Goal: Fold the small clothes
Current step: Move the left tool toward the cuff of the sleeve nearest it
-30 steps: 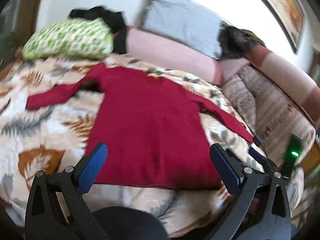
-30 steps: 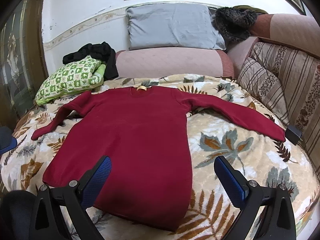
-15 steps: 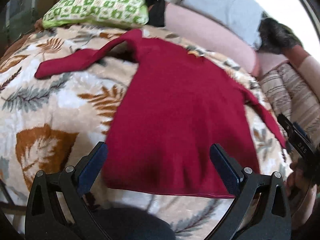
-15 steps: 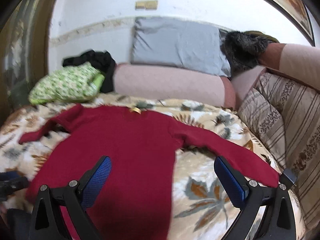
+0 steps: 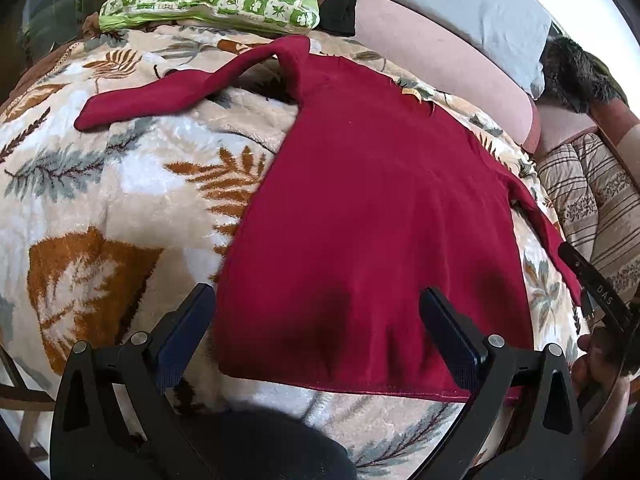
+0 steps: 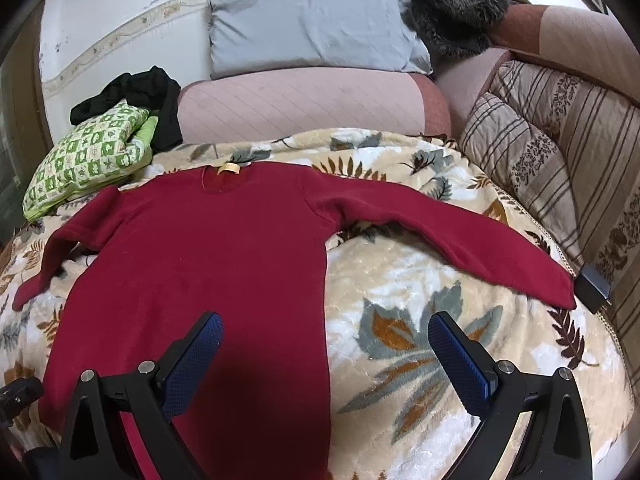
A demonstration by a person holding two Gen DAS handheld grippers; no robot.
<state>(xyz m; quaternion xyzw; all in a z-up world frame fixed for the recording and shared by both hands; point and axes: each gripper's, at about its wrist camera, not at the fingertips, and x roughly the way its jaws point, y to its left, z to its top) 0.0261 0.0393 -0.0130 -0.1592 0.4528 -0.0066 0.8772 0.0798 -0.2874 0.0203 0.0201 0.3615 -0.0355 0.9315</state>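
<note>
A dark red long-sleeved sweater [image 5: 372,208] lies flat, both sleeves spread out, on a leaf-patterned blanket [image 5: 120,184]; it also shows in the right wrist view [image 6: 208,264]. My left gripper [image 5: 316,324] is open and empty, hovering over the sweater's bottom hem near its left corner. My right gripper [image 6: 324,344] is open and empty, above the sweater's lower right side edge. The right gripper's body [image 5: 600,300] shows at the right edge of the left wrist view, near the right sleeve cuff.
A green patterned cushion [image 6: 88,160] and black clothes [image 6: 140,96] lie at the back left. A grey pillow [image 6: 312,20] and pink bolster [image 6: 304,104] line the back. Striped cushions [image 6: 560,152] stand at the right. A small black box [image 6: 594,286] lies by the right cuff.
My left gripper has moved down and closer to the sweater's hem. My right gripper has tilted down and now looks onto the sweater's right side and sleeve.
</note>
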